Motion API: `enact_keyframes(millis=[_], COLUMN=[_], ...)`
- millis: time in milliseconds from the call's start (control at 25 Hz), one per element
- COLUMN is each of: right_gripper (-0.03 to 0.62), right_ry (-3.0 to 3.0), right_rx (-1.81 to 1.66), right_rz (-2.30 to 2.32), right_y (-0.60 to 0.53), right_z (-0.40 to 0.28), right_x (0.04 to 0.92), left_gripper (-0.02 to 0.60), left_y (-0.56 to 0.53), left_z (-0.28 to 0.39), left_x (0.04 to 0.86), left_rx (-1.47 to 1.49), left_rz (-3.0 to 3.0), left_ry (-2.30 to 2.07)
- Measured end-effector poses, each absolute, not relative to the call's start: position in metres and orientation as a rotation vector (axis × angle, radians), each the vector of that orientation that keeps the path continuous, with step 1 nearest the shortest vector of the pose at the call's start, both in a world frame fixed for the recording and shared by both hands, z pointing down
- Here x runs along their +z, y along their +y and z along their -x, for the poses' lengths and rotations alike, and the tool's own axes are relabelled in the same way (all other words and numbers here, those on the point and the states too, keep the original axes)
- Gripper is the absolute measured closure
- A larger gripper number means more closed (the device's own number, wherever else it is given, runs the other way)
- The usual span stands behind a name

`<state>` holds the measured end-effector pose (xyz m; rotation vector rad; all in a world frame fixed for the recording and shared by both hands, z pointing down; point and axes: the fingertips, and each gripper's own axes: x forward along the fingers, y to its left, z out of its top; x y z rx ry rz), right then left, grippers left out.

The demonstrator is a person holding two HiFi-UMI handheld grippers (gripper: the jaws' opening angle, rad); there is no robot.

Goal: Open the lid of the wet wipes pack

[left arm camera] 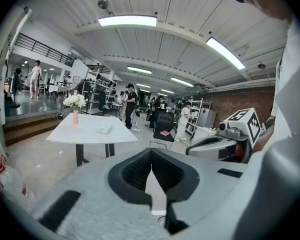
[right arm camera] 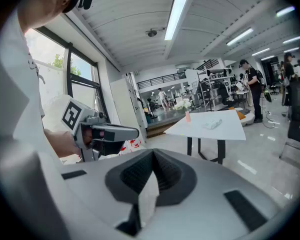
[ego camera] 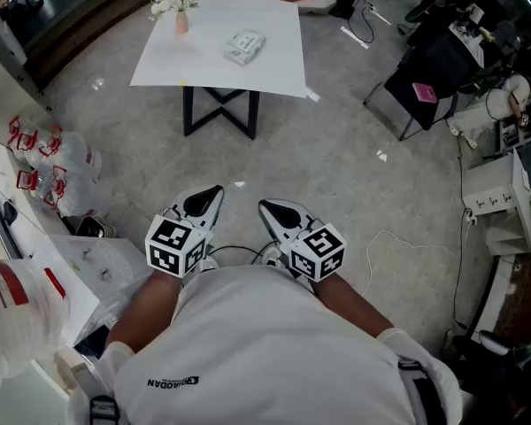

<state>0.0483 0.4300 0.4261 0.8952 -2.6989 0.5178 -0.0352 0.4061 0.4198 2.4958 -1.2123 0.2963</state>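
The left gripper's [ego camera: 213, 190] fingers [left arm camera: 138, 170] are pressed together at their tips with nothing between them, and the right gripper's [ego camera: 265, 205] fingers [right arm camera: 166, 171] are likewise closed and empty. Both grippers are held side by side just in front of the person's white shirt [ego camera: 265, 343], tilted a little downward, each with its marker cube nearest the body. From the left gripper view the right gripper [left arm camera: 225, 140] shows just off to the side, and from the right gripper view the left gripper [right arm camera: 106, 133] shows the same way. Below and ahead of them is bare grey floor [ego camera: 336, 140]. Well beyond the fingers, across that floor, stands a white bench [ego camera: 203, 65] on a black crossed frame. The wet wipes pack [ego camera: 245, 46] lies flat on the bench, somewhat right of its middle and away from every edge, far from both grippers; whether its lid is up cannot be made out at this range. A small pink vase of white flowers [ego camera: 179, 5] stands at the bench's far left corner, well apart from the pack. Both gripper views also show the bench [left arm camera: 87, 133] [right arm camera: 225, 130] with the pack [left arm camera: 105, 129] [right arm camera: 211, 124] and the vase [left arm camera: 75, 116] [right arm camera: 188, 116] on it. Clear plastic bags with red print [ego camera: 57, 171] sit on the floor at the left, and a black chair [ego camera: 429, 73] carrying something pink stands to the right of the bench.
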Motion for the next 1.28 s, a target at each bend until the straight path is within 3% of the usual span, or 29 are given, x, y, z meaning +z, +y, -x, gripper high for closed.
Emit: enact_keyframes(millis=[800, 1280], right_gripper=[0.588, 0.588], right_ry=[-2.638, -2.653], right_rx=[0.54, 0.63], right_rz=[-1.025, -1.044], right_y=[0.458, 0.416], right_z=[0.004, 0.013], right_x=[0.439, 0.445], left_gripper=[0.572, 0.572], left_y=[0.432, 0.409], left_z=[0.098, 0.112], left_x=[0.44, 0.449], left_rx=[0.347, 0.356], left_rz=[-2.507, -2.474], left_ry=[-1.145, -1.176])
